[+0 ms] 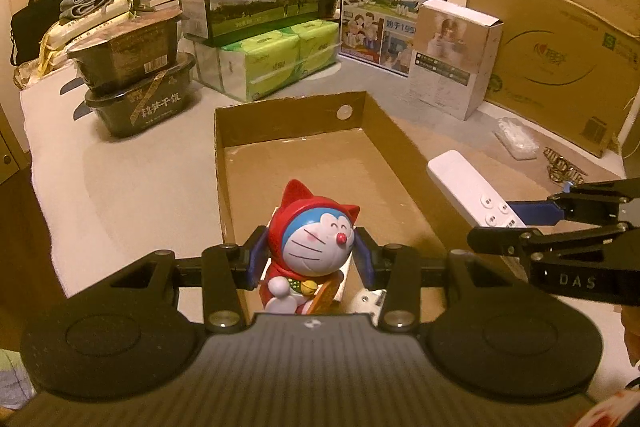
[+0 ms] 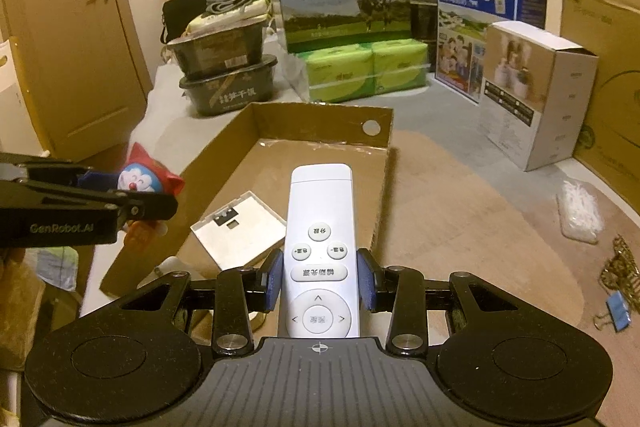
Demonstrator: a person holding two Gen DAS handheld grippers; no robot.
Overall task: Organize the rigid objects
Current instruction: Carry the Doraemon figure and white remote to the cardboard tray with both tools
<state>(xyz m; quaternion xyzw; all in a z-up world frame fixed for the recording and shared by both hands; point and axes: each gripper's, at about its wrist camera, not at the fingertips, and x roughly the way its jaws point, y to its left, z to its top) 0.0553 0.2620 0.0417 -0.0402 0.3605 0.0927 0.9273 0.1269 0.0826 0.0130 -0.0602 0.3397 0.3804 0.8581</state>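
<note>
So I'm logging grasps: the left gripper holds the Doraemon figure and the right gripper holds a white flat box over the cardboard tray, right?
Not quite. The right gripper holds a white remote, as the right wrist view shows; the white flat box lies inside the cardboard tray. The left gripper does hold the Doraemon figure.

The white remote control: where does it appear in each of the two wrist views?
Left wrist view: white remote at right, its near end between the right gripper fingers.
Right wrist view: remote at bottom centre, clamped in that gripper.
Shared landmark: open cardboard tray with a round hole.
</note>
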